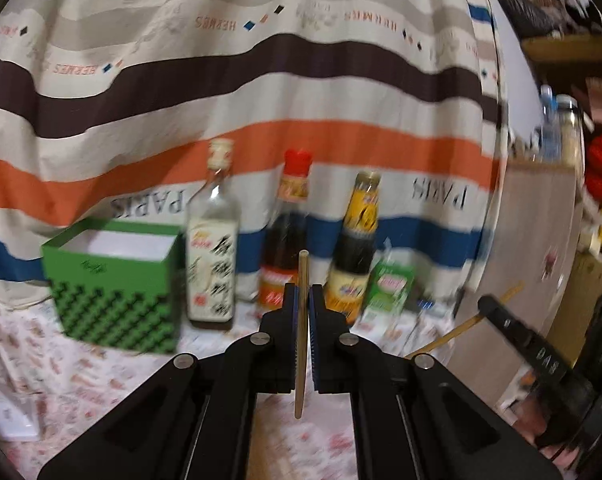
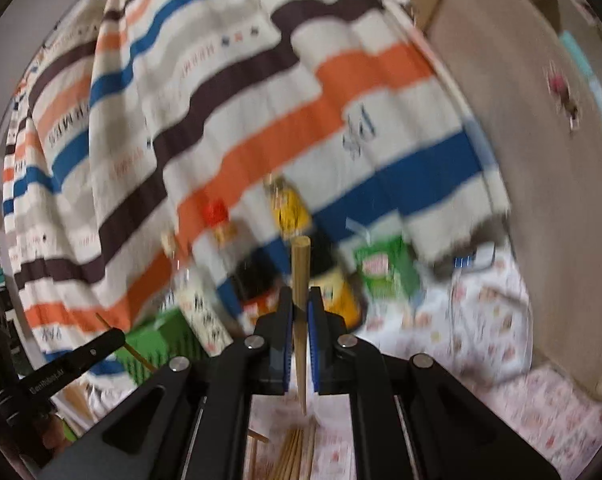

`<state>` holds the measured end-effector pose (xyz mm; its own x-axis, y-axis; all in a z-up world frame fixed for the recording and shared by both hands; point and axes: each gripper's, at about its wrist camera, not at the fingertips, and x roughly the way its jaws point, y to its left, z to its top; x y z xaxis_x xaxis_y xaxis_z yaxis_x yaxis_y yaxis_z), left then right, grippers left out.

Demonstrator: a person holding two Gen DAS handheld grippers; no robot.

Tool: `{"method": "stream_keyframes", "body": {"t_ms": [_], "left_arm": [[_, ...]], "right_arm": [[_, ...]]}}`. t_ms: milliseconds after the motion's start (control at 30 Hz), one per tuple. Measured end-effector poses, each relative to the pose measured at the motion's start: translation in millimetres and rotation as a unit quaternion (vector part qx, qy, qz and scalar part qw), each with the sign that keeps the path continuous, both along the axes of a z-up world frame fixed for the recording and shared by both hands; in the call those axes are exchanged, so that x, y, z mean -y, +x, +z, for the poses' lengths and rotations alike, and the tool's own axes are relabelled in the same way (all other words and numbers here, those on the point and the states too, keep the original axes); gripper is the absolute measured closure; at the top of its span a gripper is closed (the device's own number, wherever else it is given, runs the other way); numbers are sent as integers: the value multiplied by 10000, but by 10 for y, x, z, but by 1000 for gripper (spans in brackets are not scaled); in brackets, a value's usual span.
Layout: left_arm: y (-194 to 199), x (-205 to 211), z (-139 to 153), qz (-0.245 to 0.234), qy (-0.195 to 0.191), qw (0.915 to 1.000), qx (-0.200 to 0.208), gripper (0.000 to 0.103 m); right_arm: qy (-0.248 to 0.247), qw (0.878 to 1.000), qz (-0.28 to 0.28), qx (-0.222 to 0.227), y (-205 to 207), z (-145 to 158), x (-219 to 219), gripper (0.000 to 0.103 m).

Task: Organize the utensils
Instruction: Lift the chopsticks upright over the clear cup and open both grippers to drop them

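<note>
- We are working over a table [image 1: 101, 376] under a pink-printed cloth, a striped curtain [image 1: 261, 80] hanging behind.
- Our left gripper [image 1: 303, 300] is clamping one chopstick [image 1: 302, 344] upright; the green box [image 1: 113, 280] is sitting ahead-left.
- Our right gripper [image 2: 299, 304] is pinching another chopstick [image 2: 299, 280], loose chopsticks [image 2: 293, 456] lying beneath.

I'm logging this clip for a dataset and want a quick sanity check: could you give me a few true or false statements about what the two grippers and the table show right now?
1. The left gripper is shut on a wooden chopstick. True.
2. The right gripper is open and holds nothing. False: it grips a second chopstick.
3. The green box is closed with a lid. False: its top is open.
4. Three bottles stand right of the green box. True.
5. More chopsticks lie on the table below the right gripper. True.
</note>
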<state>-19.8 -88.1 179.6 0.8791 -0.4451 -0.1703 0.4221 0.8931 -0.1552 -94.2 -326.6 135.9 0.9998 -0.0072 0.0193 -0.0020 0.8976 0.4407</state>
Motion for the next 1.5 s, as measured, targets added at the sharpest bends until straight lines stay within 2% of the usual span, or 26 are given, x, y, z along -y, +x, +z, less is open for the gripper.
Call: {"method": "stream_keyframes", "body": {"t_ms": [100,267,367,500,767,900,933,967,1000,1067,1100,1133,1167,1200,1267,1333,1433,1500], "left_arm": [[103,170,87,-88,-143,9999,37,99],[333,472,-14,-183,-223,9994,-178,99],[506,661,-216,-150,-80,9990,-415,99],[672,805,-462,-50,216,9977,-635,99],[915,912,-644,97,646,9943,-837,99],[996,986,-695,42,859,9896,-1154,99],[1011,1002,-707,-21,874,9884,-1241,99],[1014,1015,-713,6,908,9880,-1248,99],[999,1015,-704,64,960,9879,-1219,98],[984,1011,-693,165,1062,9875,-1150,98],[980,995,-686,147,1073,9874,-1151,91],[965,965,-674,2,1042,9879,-1149,69],[935,912,-660,-106,945,9894,-1094,56],[903,858,-642,-34,887,9907,-1031,37],[818,717,-594,174,764,9925,-939,33],[732,579,-556,96,700,9934,-906,31],[512,398,-549,424,952,9929,-582,25],[368,273,-586,562,1135,9910,-427,23]], "right_arm": [[-102,9995,-303,41,55,-93,30,97],[-135,9983,-133,-550,402,-429,114,97],[-158,9952,355,-893,620,-613,172,97],[165,9892,609,-1323,850,-820,303,97],[370,9855,692,-1506,942,-918,426,95],[357,9839,684,-1614,970,-949,400,95],[357,9834,692,-1639,974,-955,390,93],[362,9830,707,-1653,978,-957,385,82],[367,9828,701,-1670,981,-959,378,66],[369,9823,724,-1687,987,-965,368,57],[372,9815,762,-1717,995,-970,365,55],[400,9803,805,-1758,1002,-975,364,54],[455,9794,831,-1785,1002,-978,366,50],[539,9784,833,-1813,994,-982,370,47],[666,9736,671,-2077,1005,-997,369,45],[740,9630,466,-2551,1068,-1046,344,44],[860,9581,522,-2683,1088,-1112,302,44],[762,9605,450,-2638,1060,-1088,254,44]]}}
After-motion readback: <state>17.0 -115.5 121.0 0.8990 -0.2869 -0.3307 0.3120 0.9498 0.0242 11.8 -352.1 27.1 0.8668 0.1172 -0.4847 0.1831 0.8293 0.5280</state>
